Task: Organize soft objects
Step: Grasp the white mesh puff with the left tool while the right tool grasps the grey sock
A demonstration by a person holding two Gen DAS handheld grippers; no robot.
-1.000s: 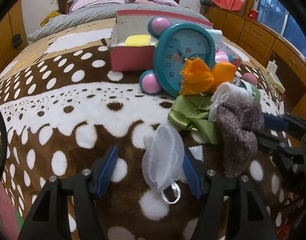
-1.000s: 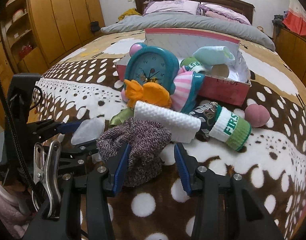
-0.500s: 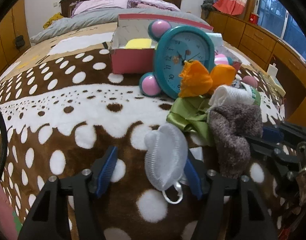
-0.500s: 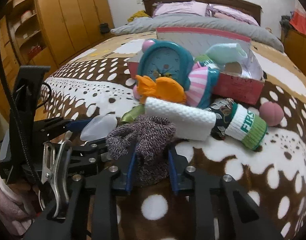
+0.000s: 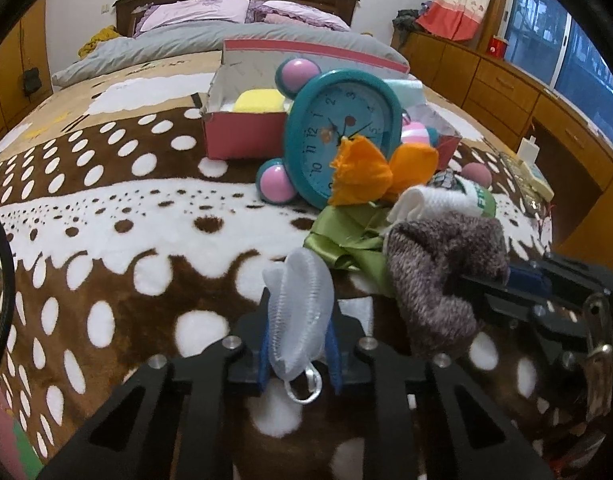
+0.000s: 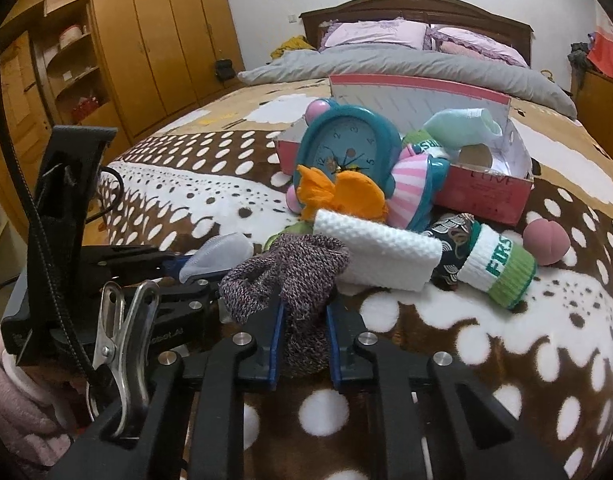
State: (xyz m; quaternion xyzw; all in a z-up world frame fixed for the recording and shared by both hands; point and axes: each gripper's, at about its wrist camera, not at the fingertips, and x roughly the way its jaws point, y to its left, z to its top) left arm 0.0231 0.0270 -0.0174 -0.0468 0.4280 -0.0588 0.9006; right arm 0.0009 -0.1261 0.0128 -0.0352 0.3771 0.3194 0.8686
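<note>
While one second ago both pairs of jaws stood wide around their objects, now they have narrowed and are closing on them: the left gripper [image 5: 297, 350] presses its blue pads on the white mesh pouch [image 5: 298, 312], and the right gripper [image 6: 302, 344] presses its pads on the grey-purple knitted sock [image 6: 294, 276]. The pouch was leaning against the right pad only before; now it is squeezed from both sides and looks narrower. Both hands stayed at almost the same place over the brown blanket with white dots [image 5: 106, 240]. The pouch stands upright between the pads, its long axis going up and away from the camera, and its white cord loop [image 5: 306, 386] hangs at the lower end, toward the camera. The sock is held at its lower part; its long axis rises from the pads and its crumpled open end points up and left in the right wrist view, just beside the white folded cloth [image 6: 380, 252]. Behind them lie the orange fabric [image 6: 338, 196], the teal clock [image 5: 342, 136] and the pink box [image 6: 486, 192], near to each other on the bed.
</note>
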